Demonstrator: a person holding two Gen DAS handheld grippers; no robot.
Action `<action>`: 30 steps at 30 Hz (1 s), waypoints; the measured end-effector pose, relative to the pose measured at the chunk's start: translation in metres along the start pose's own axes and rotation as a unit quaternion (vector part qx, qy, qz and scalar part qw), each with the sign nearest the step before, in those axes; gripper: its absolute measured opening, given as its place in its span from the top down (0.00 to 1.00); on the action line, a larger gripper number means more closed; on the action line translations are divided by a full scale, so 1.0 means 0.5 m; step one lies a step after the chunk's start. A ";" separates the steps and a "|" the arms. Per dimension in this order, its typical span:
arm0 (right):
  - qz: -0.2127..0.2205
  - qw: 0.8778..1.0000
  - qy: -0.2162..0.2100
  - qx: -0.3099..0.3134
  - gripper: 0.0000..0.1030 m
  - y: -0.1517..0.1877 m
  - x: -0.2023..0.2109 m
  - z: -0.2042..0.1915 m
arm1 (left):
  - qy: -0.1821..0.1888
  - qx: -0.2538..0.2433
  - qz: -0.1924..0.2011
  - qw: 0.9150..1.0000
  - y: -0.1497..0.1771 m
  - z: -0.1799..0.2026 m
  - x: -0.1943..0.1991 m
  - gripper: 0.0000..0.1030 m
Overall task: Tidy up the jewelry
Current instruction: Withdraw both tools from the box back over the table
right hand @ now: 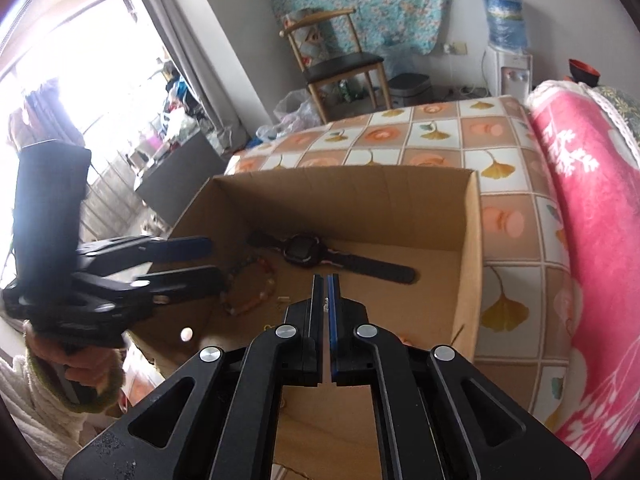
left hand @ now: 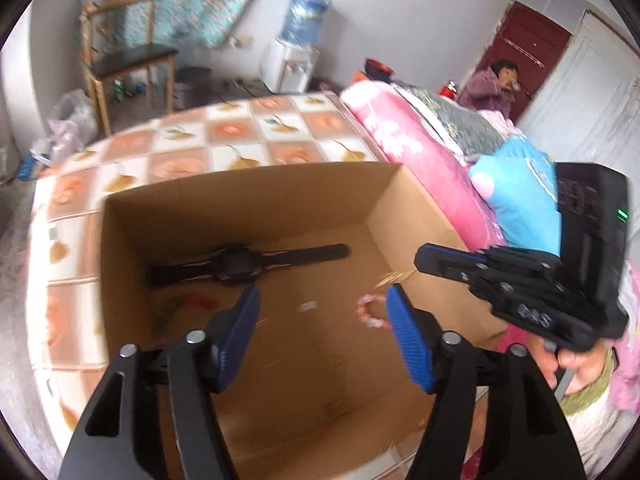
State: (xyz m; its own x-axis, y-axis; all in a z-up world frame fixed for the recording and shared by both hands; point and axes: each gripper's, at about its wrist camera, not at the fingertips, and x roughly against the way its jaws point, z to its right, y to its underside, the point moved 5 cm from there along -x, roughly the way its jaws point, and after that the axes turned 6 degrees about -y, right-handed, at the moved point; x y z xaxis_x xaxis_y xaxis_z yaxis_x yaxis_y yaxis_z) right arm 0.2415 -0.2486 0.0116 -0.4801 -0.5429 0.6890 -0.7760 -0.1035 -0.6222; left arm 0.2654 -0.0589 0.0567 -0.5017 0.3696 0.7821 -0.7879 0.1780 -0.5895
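Both tools hang over an open cardboard box [left hand: 248, 208] that sits on the bed [left hand: 224, 128], so the step in hand looks like dropping jewelry into the box.

The left tool [left hand: 322, 322] is spread, with nothing between its pads. Below it a small pink-and-white bracelet [left hand: 370, 312] is blurred near the box's right wall; whether it is falling or already lying there cannot be told.

The right tool [right hand: 327, 280] is almost pressed together, with only a thin gap. Something small and pale glints in that gap, too tiny to name.

A black watch [right hand: 320, 258] lies along the back wall, and a beaded bracelet [right hand: 256, 288] lies toward the left wall.

The next move probably calls for the right tool to part and let its piece fall clear of the watch.
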 end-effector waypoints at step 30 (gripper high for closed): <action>0.061 0.964 0.257 -0.039 0.08 0.233 0.125 -0.152 | -0.210 0.074 0.068 0.973 0.260 -0.060 0.178 0.05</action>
State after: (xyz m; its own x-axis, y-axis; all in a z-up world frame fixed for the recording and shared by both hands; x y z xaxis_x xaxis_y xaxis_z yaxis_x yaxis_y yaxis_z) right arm 0.0900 -0.2313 0.0102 -0.6933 -0.0606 0.7181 -0.7197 0.0079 -0.6942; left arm 0.1290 0.0245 0.0433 -0.6819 -0.0296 0.7309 -0.7313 0.0088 -0.6820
